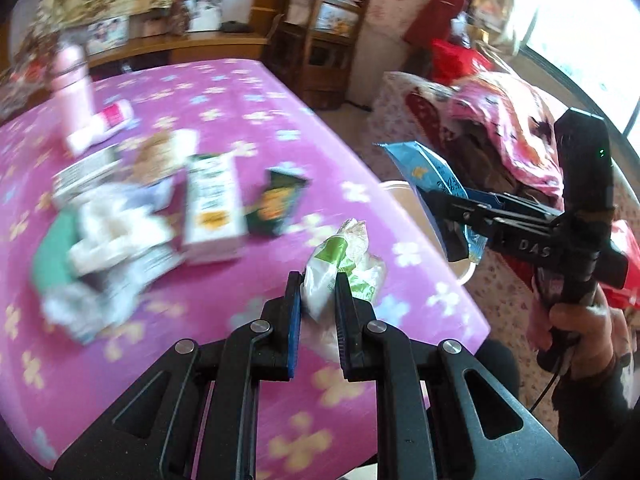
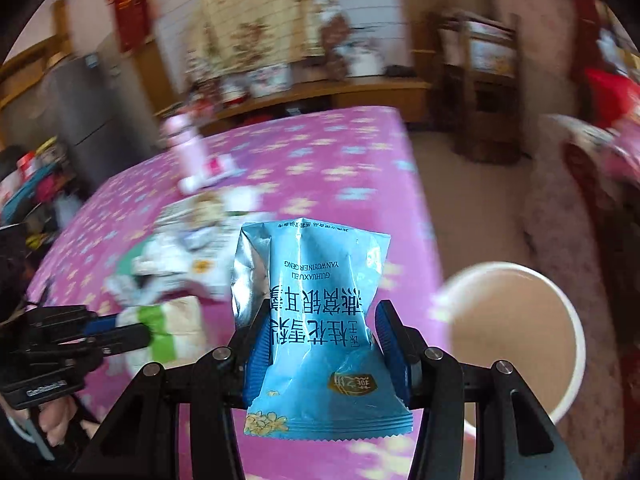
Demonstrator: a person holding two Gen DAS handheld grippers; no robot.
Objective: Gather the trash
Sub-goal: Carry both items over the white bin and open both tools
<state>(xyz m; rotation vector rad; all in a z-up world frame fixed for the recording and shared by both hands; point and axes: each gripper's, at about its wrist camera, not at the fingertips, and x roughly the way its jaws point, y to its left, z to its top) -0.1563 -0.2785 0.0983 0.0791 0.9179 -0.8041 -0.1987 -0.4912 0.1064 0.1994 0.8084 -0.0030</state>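
So both grippers have something right now. The left gripper is low center in its own view, jaws pinching a crumpled green-and-white plastic wrapper that sticks up over the purple flowered tablecloth. The right gripper has its blue pads pressed against the sides of a light blue snack packet, printing upside down, dead center in the right wrist view. Lower right of that frame there's a white bin, just beside the table edge. The rest of the trash pile sits blurry at the left of the left wrist view: cartons, tissue, and a dark green packet. A pink bottle stands upper left.
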